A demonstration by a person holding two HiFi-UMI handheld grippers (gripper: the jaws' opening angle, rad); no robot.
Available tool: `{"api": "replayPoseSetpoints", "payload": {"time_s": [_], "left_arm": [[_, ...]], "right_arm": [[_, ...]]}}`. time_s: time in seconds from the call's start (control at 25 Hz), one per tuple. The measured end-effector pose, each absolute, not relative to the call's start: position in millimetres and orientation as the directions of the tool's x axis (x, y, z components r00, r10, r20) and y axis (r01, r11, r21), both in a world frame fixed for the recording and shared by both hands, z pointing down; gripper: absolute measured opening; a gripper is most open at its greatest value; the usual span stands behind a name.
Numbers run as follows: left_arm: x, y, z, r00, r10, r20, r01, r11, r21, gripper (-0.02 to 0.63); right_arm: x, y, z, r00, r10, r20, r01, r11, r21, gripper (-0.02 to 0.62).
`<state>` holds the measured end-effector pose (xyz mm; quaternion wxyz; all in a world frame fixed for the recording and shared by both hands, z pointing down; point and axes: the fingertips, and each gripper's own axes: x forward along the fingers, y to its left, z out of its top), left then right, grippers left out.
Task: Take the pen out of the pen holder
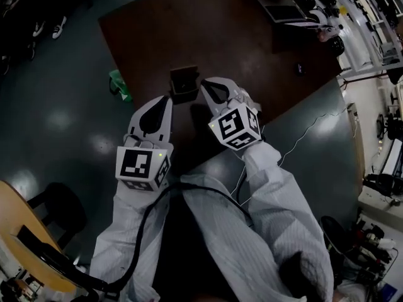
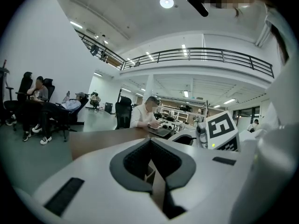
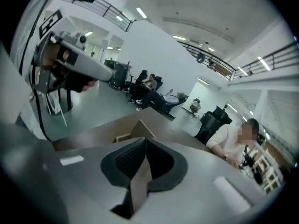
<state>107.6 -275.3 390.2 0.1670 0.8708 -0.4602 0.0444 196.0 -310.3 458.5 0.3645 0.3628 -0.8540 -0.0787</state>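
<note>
— It's a big open office hall: a balcony railing (image 2: 201, 55) runs overhead, people sit in chairs along the far side, and a long dark brown table (image 1: 239, 55) stands on the grey-green floor.

— And the one in the pale sleeves?

— At the near edge of that table, with a gripper in each hand, both reaching over the top. Somebody else sits at the far end by a laptop (image 1: 283, 8).

— Where's the pen holder?

— The pen holder (image 1: 184, 83) is a small dark square box standing on the table not far from the near edge, between the two grippers. The left gripper (image 1: 166, 99) has its tips just beside the holder's near left corner. The right gripper (image 1: 203, 83) has its tips just beside the holder's right side. I can't tell whether either one touches it.

— What about the fingers?

— Both pairs are together, tip against tip, with nothing held. In each gripper view the dark pads (image 2: 135, 160) meet at a point. In the right gripper view, a corner of the holder shows just past the closed tips.

— And the pen?

— I can't make it out. From above the holder's mouth is too dark.
</note>
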Motion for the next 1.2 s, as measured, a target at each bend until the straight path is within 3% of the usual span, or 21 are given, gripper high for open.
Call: {"api": "replayPoseSetpoints", "payload": {"time_s": [0.2, 0.32, 0.48, 0.8, 1.2], "left_arm": [[100.7, -278.9, 402.0, 0.565, -0.789, 0.243, -0.82, -0.502, 0.276, 0.005], [92.9, -279.8, 408.5, 0.559, -0.787, 0.259, -0.822, -0.486, 0.299, 0.005], [75.4, -284.1, 411.9, 0.529, -0.808, 0.26, -0.838, -0.45, 0.308, 0.005], [57.5, -283.2, 417.7, 0.497, -0.824, 0.271, -0.855, -0.413, 0.313, 0.005], [50.8, -283.6, 418.8, 0.49, -0.83, 0.267, -0.859, -0.409, 0.307, 0.005]], "right_arm": [[196.6, -327.5, 493.7, -0.352, -0.62, 0.701, -0.16, 0.778, 0.608, 0.016], [196.3, -334.5, 504.7, -0.304, -0.654, 0.693, 0.12, 0.695, 0.709, 0.028], [191.3, -336.4, 523.4, -0.317, -0.671, 0.67, 0.336, 0.581, 0.741, 0.067], [195.0, -342.3, 549.0, -0.295, -0.681, 0.67, 0.562, 0.444, 0.698, 0.084], [194.2, -349.2, 546.6, -0.287, -0.697, 0.658, 0.571, 0.427, 0.701, 0.061]]}}
